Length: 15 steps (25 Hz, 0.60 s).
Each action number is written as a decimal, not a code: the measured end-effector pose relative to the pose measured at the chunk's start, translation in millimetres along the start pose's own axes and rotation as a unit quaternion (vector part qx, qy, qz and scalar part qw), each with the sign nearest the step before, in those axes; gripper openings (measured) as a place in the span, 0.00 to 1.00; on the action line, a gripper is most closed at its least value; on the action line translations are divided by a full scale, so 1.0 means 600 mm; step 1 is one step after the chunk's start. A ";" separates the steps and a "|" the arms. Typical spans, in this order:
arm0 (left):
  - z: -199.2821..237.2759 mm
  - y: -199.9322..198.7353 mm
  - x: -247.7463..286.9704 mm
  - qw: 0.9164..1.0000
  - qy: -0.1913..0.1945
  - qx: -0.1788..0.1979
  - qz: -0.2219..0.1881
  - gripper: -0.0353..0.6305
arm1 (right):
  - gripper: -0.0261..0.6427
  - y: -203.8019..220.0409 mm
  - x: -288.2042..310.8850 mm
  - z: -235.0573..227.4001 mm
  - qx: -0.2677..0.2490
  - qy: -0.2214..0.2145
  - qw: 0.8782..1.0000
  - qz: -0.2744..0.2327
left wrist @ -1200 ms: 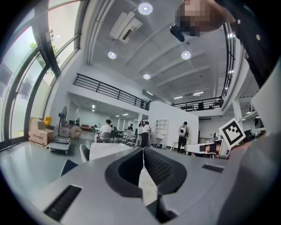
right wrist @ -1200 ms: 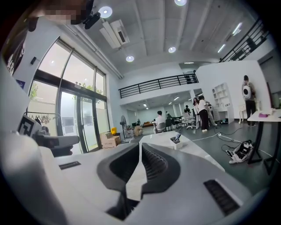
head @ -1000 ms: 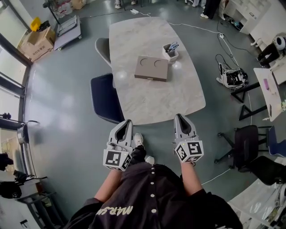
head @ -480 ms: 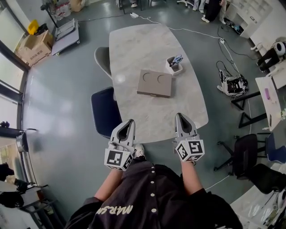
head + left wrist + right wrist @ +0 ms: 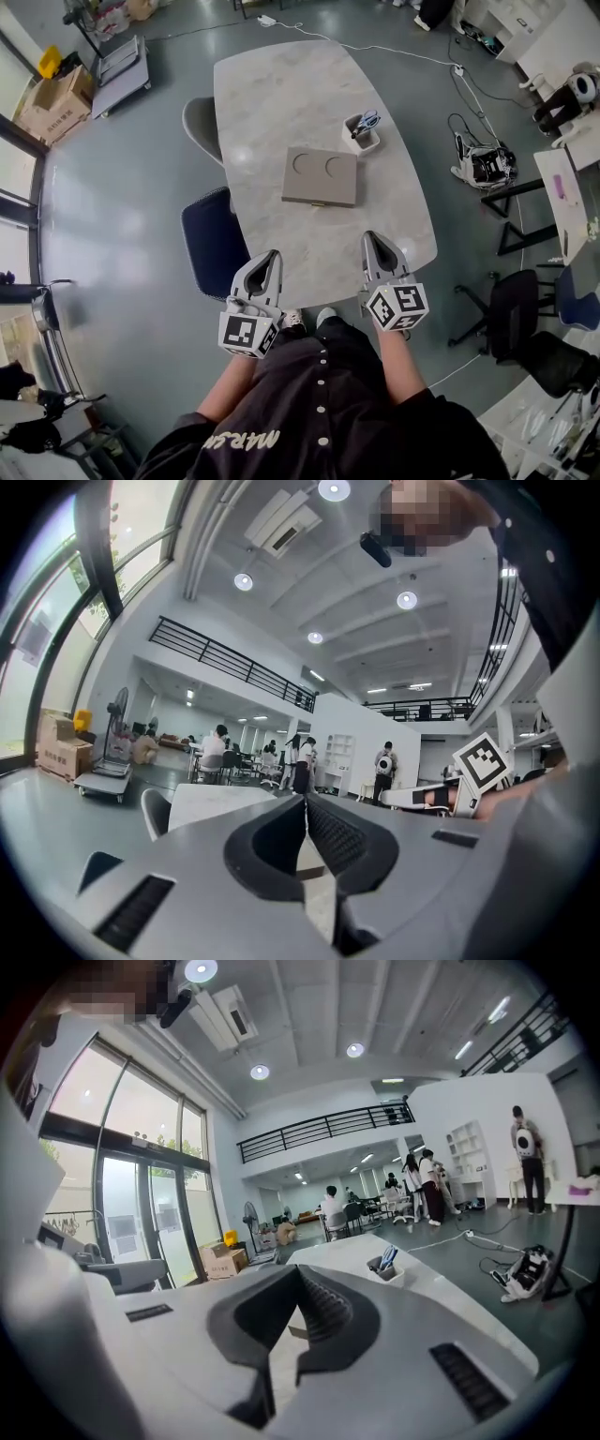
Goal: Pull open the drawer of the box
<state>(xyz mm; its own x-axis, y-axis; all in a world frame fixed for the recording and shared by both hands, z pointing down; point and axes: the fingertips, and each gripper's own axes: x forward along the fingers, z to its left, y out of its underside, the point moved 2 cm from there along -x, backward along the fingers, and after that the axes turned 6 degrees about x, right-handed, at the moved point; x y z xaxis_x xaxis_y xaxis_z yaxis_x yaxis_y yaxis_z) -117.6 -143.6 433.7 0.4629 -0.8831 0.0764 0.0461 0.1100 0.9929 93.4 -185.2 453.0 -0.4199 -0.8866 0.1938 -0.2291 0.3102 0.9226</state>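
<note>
The box is a flat, low, grey-brown slab, close to square seen from above. It has two shallow round hollows side by side in its top, nearer the far edge. It lies flat on the pale marbled worktop, about midway along its length and a little toward the right edge, well clear of every rim. Its sides run almost in line with the worktop's, turned only slightly. Its outline is an even rectangle, and the drawer front is too small to make out.
</note>
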 end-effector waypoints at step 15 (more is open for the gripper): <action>-0.053 0.072 0.049 0.999 0.021 -0.035 0.033 0.08 | 0.04 0.194 0.201 -0.108 0.217 -0.019 0.967 0.136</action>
<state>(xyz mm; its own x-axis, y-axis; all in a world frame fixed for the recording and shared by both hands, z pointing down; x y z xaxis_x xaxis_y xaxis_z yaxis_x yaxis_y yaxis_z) -73.7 -150.5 475.9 0.5037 -0.8531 0.1359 0.0759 0.2004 0.9768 73.0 -278.5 605.4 -0.5468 -0.7413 0.3892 -0.4488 0.6519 0.6112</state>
